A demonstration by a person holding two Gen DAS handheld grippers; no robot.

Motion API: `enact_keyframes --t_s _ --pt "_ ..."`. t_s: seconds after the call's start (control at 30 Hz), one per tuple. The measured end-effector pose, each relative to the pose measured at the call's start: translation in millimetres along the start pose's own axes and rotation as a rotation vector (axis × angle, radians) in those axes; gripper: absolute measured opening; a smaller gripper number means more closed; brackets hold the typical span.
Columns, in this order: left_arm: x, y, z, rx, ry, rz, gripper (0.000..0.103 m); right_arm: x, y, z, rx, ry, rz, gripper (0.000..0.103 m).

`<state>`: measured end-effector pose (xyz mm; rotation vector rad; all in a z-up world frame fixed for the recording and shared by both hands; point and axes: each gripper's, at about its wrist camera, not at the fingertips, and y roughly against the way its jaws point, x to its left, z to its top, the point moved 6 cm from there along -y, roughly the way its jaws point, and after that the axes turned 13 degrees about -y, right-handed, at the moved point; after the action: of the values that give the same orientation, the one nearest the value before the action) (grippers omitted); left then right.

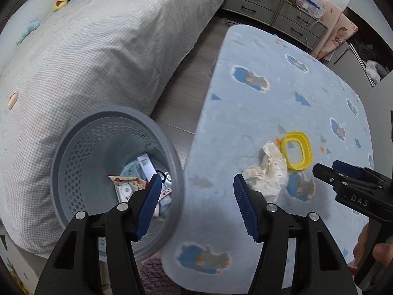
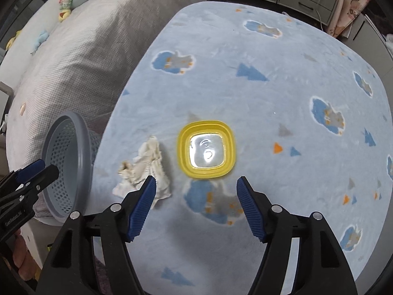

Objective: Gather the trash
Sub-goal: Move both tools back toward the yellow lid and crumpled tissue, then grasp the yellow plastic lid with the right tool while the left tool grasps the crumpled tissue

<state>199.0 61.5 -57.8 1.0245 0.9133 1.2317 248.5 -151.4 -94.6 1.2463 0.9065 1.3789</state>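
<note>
**Trash on the table, both grippers empty**

Crumpled tissue (image 2: 143, 172) lies on the blue cloud-print table cover (image 2: 270, 93), just left of a yellow square container (image 2: 206, 150) with a clear bottom. In my right wrist view the two sit near each other, and I can't tell whether they touch. My right gripper (image 2: 196, 189) hovers above the cover on the near side of both, tongs spread wide, nothing between them; its left pad (image 2: 142, 206) overlaps the tissue's near edge in view, contact unclear.

My left gripper (image 1: 195, 189) is also spread apart and empty. It sits over the gap between the table edge and the grey perforated bin (image 1: 118, 172), which stands left of the table, beside the bed (image 1: 86, 61). Bin already holds wrappers and paper scraps (image 1: 137, 179). From the left wrist view the tissue (image 1: 266, 174) is just right of my right-hand pad, the yellow container (image 1: 297, 152) beyond it. Drawers (image 1: 260, 5) stand at the far wall.
</note>
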Motion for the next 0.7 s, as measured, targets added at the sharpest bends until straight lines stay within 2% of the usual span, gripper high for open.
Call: enact_keyframes --t_s 0.4,0.7 --pt "-28.7 -20.7 0.8 0.031 -0.046 0.010 0.061 -4.6 -44.4 11.8 0.017 0.012 0.017 0.081" --pt "-32.7 -32.0 2.1 0.049 -0.051 0.006 0.061 -6.0 -67.6 16.9 0.027 0.012 -0.033 0.082"
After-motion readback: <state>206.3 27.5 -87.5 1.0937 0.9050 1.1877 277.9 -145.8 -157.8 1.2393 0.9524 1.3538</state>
